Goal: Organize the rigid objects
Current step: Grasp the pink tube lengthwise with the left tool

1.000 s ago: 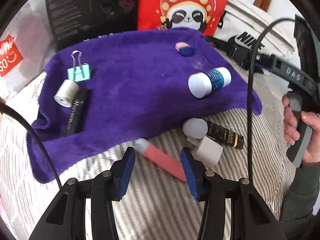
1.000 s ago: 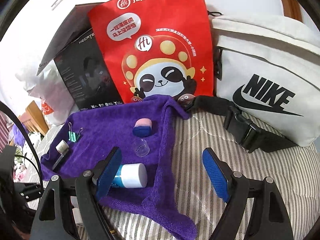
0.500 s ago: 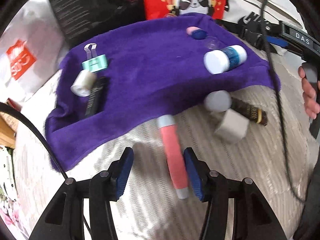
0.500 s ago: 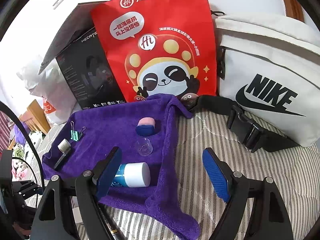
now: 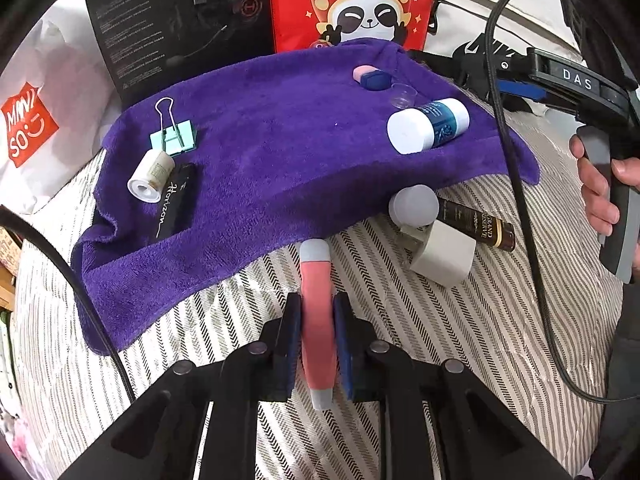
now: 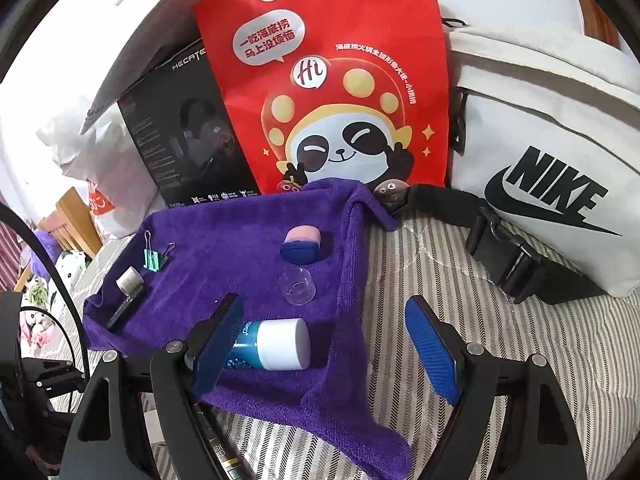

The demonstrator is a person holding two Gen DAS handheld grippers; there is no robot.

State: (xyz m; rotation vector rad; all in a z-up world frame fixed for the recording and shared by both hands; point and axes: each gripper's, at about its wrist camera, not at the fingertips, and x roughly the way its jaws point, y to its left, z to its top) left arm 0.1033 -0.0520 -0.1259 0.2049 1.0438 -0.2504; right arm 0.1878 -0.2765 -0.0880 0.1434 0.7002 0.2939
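Left gripper point(image 5: 316, 340) clamped on pink tube point(image 5: 317, 300); right gripper point(image 6: 326, 346) apart over purple towel point(image 6: 224, 240).

Striped bedding point(image 6: 500, 360) below a white wall point(image 6: 100, 8), wooden furniture point(image 6: 74, 216) at the left edge.

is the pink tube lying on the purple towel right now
No, the pink tube is off the purple towel, over the striped bedding, clamped between the fingers of the left gripper.

A red panda bag point(image 6: 336, 92) stands at twelve o'clock, a white Nike bag point(image 6: 552, 168) at two, apparently a headset box point(image 6: 188, 136) at ten.
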